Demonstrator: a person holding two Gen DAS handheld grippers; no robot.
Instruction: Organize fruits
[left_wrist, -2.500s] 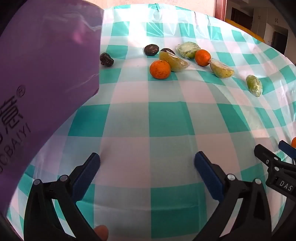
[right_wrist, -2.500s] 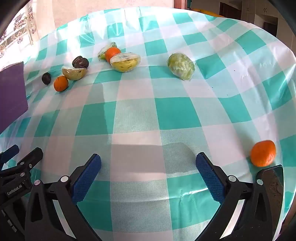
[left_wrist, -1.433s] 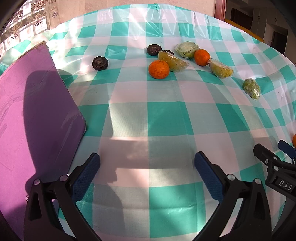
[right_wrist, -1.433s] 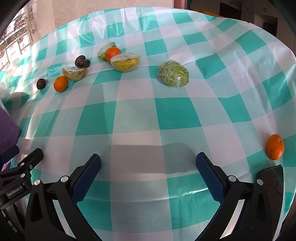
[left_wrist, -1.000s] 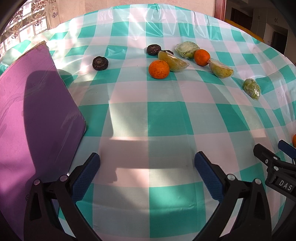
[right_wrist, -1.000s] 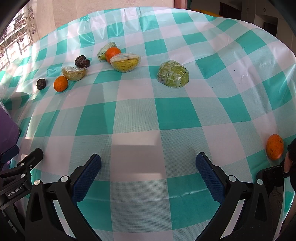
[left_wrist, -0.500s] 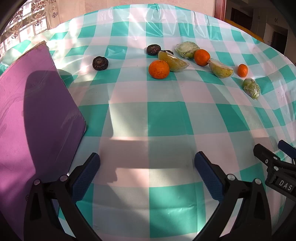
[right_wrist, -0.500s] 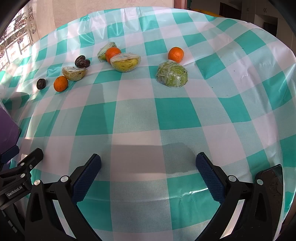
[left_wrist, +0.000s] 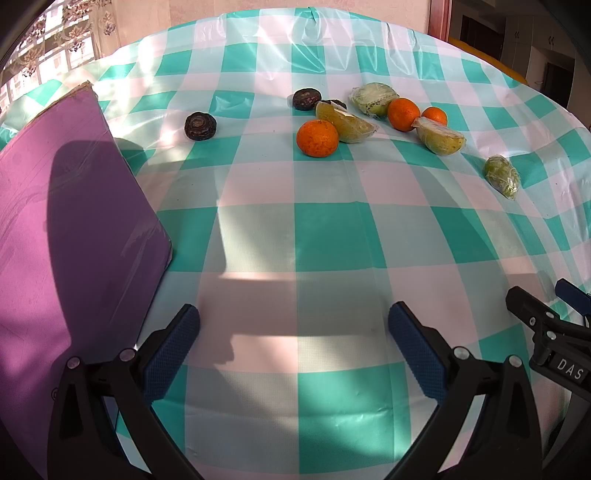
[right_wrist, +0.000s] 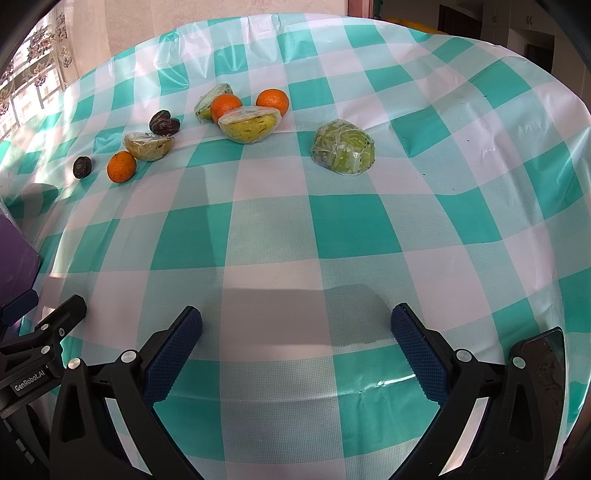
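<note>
three round glossy oranges (left_wrist: 317, 138)

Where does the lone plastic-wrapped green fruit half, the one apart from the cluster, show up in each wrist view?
Left wrist: the wrapped green fruit half lies at the far right, right of the cluster.
Right wrist: the same piece sits upper centre-right, cut face toward the camera.
Shared landmark: the wrapped yellow fruit half just left of it.
</note>
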